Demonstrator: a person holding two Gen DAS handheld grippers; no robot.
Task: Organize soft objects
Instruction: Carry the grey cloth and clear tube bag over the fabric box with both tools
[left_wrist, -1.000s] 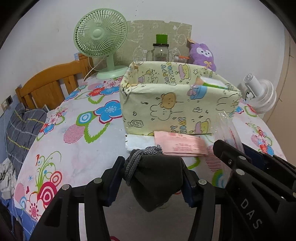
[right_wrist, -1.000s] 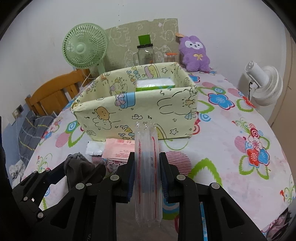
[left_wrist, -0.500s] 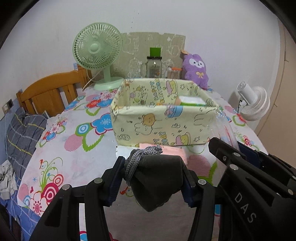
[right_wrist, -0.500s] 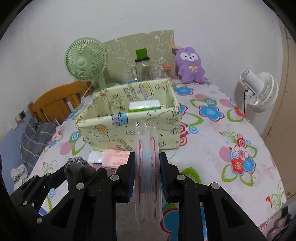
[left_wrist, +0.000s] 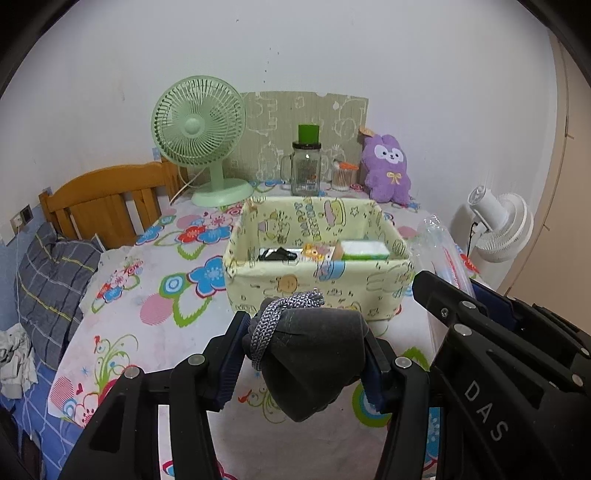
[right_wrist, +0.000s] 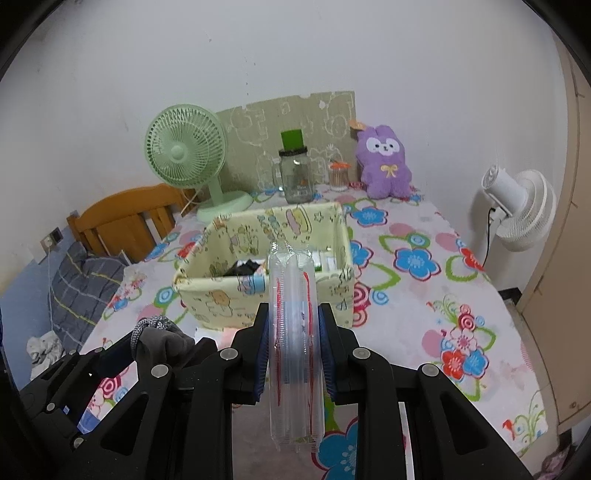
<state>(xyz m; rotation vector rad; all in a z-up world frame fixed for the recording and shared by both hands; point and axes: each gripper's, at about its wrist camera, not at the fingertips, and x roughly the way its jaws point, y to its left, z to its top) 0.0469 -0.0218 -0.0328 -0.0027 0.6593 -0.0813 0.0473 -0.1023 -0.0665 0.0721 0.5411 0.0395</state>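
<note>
Grey sock (left_wrist: 314, 354) clamped inside left gripper (left_wrist: 304, 354).

A home — a bedroom, by the look of it. A wooden headboard (left_wrist: 107, 199) stands at a plain white wall, with a checked grey pillow (left_wrist: 51, 280) beside it. The flowered cloth (right_wrist: 424, 280) bears household odds and ends — a green desk fan (left_wrist: 201, 136), a purple plush rabbit (right_wrist: 386, 162), a glass jar (left_wrist: 306, 171) and a cartoon-printed fabric box (left_wrist: 321, 284).
</note>
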